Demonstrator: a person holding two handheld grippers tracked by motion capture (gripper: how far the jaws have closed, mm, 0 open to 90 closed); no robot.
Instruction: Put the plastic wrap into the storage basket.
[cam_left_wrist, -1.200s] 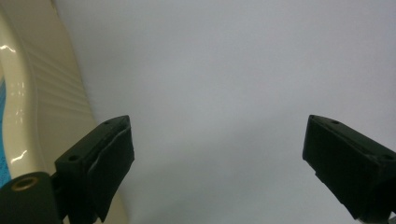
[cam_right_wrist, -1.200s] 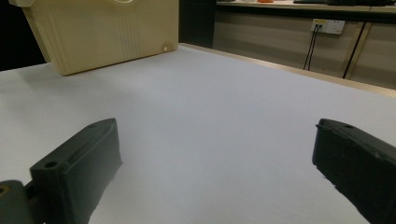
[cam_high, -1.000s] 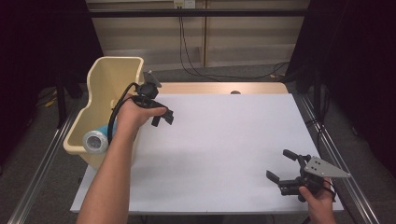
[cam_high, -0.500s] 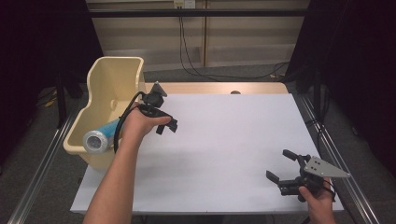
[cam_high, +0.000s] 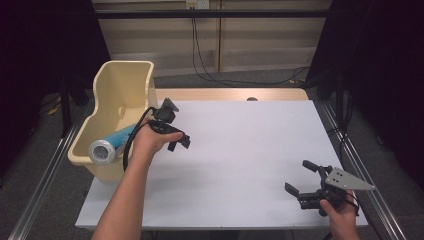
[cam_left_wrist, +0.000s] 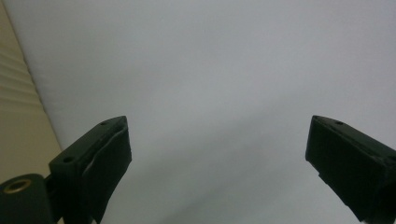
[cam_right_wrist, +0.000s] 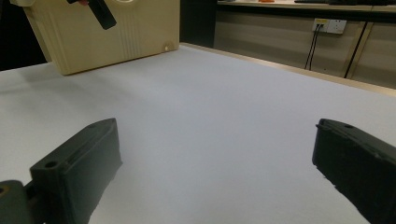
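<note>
Left tool (cam_high: 179, 140) hovers over white tabletop (cam_high: 250, 150) just right of the cream bin (cam_high: 120, 95), jaws spread, just been opening, nothing between them. Blue-and-silver cylinder (cam_high: 107, 147) lies tilted inside the bin, at its near end. Right tool (cam_high: 300, 180) sits well right of the bin near the tabletop's front edge, jaws released, empty.

left hand-held gripper (cam_high: 179, 141): open, empty | blue tube (cam_high: 111, 143): in beige bin (cam_high: 131, 75)
</note>
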